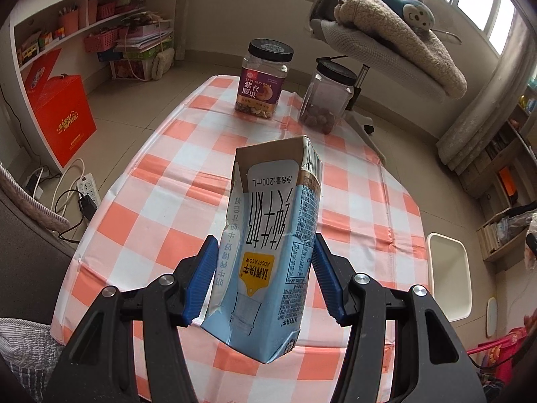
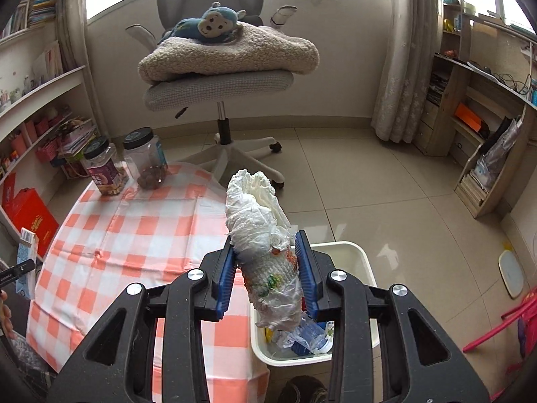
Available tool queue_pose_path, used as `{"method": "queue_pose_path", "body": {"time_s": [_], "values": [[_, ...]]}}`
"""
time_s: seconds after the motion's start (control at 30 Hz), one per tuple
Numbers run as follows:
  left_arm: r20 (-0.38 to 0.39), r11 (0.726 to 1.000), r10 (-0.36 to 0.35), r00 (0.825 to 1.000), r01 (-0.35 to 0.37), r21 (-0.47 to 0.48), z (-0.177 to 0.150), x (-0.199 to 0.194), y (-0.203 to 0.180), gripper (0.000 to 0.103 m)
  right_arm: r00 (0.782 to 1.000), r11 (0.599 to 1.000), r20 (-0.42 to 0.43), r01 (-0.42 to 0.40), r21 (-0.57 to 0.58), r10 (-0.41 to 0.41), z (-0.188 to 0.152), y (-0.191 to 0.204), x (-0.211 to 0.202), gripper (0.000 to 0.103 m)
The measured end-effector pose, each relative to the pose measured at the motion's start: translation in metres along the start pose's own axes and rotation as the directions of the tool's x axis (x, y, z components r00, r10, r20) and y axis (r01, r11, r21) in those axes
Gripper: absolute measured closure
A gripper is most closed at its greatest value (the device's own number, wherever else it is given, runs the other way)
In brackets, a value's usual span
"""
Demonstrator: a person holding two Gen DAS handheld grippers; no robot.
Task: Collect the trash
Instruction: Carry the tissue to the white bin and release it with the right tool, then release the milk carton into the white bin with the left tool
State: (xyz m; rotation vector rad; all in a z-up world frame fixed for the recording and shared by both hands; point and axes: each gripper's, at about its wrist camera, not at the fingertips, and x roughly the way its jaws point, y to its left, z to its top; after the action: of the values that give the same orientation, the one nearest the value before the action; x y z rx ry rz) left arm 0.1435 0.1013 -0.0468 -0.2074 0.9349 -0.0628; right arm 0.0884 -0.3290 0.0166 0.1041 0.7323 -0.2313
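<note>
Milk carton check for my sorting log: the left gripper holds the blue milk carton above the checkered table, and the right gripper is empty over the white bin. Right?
Not quite. The right gripper is not empty: the right wrist view shows it shut on a crumpled plastic wrapper over the white bin. The left gripper does hold the milk carton above the checkered table.

I'm in a lived-in home room: cluttered bookshelves [image 1: 100,30] upper left, an office chair [image 2: 218,80] holding a plush monkey [image 2: 211,21], curtained windows.

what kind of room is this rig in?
Probably a home study or bedroom, not a lab: a checkered-cloth table holds snack jars, an office chair carries a folded blanket and a plush monkey, and cluttered shelves line the walls.
</note>
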Motion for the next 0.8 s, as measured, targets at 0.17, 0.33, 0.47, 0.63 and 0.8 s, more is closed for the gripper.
{"method": "queue_pose_path", "body": {"time_s": [0.17, 0.33, 0.47, 0.63, 0.8], "values": [[-0.012, 0.996, -0.036, 0.999, 0.037, 0.075, 0.0, 0.018, -0.046, 0.047, 0.992, 0.976, -0.102, 0.099, 0.195, -0.08, -0.018, -0.054, 0.057, 0.065], [0.043, 0.973, -0.089, 0.995, 0.077, 0.218, -0.003, 0.02, -0.111, 0.047, 0.992, 0.95, -0.112, 0.095, 0.299, -0.063, -0.016, -0.091, 0.062, 0.047], [0.052, 0.949, -0.179, 0.983, 0.158, 0.272, -0.001, 0.022, -0.173, 0.047, 0.991, 0.921, -0.013, 0.125, 0.369, -0.13, -0.006, -0.114, 0.04, 0.033], [-0.007, 0.894, -0.285, 0.958, 0.269, 0.357, -0.005, 0.029, -0.273, 0.047, 0.979, 0.886, 0.048, 0.156, 0.436, -0.197, -0.004, -0.142, 0.021, 0.024], [-0.063, 0.832, -0.358, 0.931, 0.349, 0.431, -0.012, 0.031, -0.363, 0.046, 0.957, 0.846, 0.108, 0.181, 0.502, -0.269, -0.009, -0.172, -0.003, 0.018]]}}
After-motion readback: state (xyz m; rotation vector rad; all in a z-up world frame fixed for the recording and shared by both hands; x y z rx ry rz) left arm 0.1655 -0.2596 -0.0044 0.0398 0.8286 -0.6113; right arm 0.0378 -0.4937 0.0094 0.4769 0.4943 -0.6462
